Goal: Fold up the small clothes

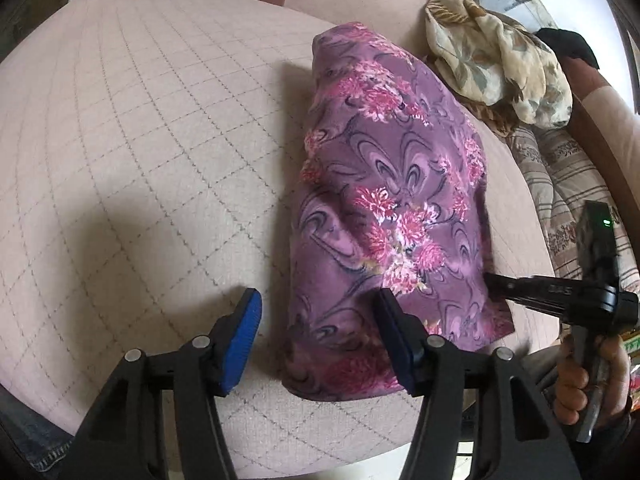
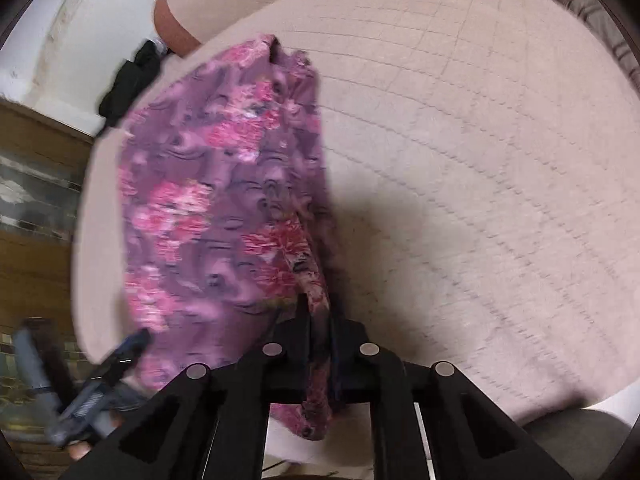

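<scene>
**Jaw state and fabric handling**

Jaws of the right gripper are clamped on the near edge of the purple floral garment; the left gripper stands open, empty, straddling the near corner. Garment lies on the quilted cushion — thin, limp, light. It will likely sag and slip — pinch hems or corners. Beige scarf lies beyond.

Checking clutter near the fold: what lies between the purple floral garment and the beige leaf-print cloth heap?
Left wrist view: only a narrow bare strip of pale quilted cushion separates purple floral garment from beige leaf-print cloth heap.
</scene>
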